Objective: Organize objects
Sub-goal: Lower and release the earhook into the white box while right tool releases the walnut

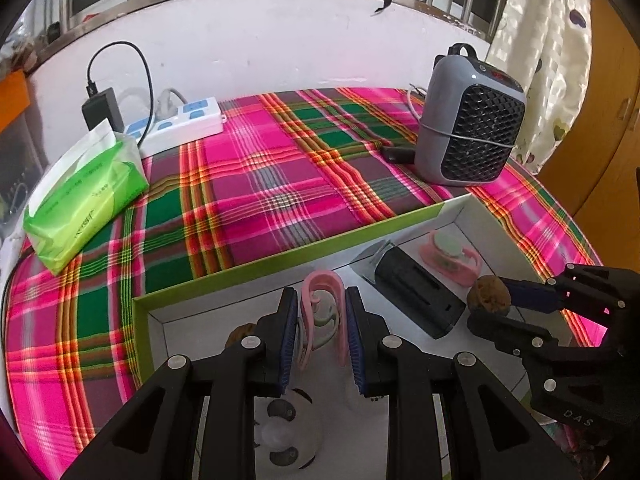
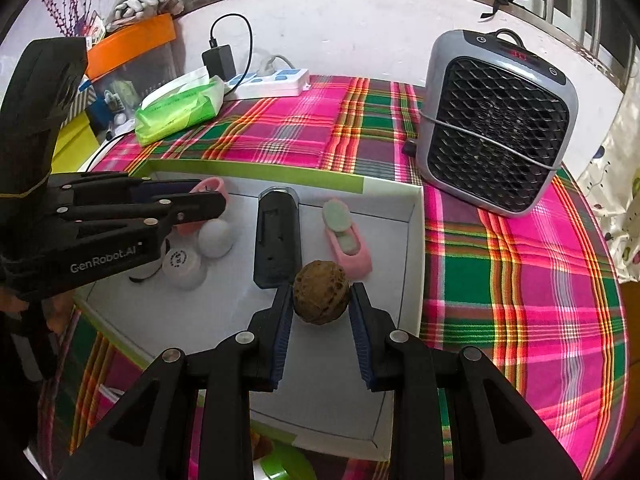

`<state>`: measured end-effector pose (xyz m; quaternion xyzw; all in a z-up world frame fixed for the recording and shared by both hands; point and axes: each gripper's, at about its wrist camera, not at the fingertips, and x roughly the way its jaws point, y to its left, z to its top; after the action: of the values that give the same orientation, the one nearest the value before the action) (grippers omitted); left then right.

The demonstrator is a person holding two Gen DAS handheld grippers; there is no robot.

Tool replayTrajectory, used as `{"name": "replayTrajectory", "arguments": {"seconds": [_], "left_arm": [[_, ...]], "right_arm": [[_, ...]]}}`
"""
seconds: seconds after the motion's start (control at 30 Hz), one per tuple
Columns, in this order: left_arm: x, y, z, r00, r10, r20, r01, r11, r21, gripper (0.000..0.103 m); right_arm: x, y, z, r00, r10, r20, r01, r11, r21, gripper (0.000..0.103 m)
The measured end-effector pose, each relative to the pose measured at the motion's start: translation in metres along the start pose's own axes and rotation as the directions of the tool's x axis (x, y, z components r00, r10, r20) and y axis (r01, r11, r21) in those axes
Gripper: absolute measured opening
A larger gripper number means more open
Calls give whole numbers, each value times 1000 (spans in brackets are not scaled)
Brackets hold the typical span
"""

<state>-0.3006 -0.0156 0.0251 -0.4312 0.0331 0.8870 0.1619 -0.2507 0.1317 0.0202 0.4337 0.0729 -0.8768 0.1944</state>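
Both tongs loaded over white box, likely for sorting inside. Left gripper clenched on pink clip, left end. Right gripper clenched on walnut, near edge, beside black case.

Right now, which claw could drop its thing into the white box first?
Probably the right claw: its brown wrinkly walnut hangs over bare floor of the white box.

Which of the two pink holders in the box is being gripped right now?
The upright pink holder at the box's left end, clamped in the left gripper; the other pink holder lies flat, untouched.
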Motion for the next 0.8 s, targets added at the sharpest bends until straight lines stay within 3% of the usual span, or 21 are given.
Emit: {"name": "replayTrajectory", "arguments": {"seconds": [0.8], "left_arm": [[5, 0, -2, 1000, 12, -23, -11, 1000, 7, 22]], "right_arm": [[6, 7, 0, 999, -36, -5, 36, 999, -41, 30]]}}
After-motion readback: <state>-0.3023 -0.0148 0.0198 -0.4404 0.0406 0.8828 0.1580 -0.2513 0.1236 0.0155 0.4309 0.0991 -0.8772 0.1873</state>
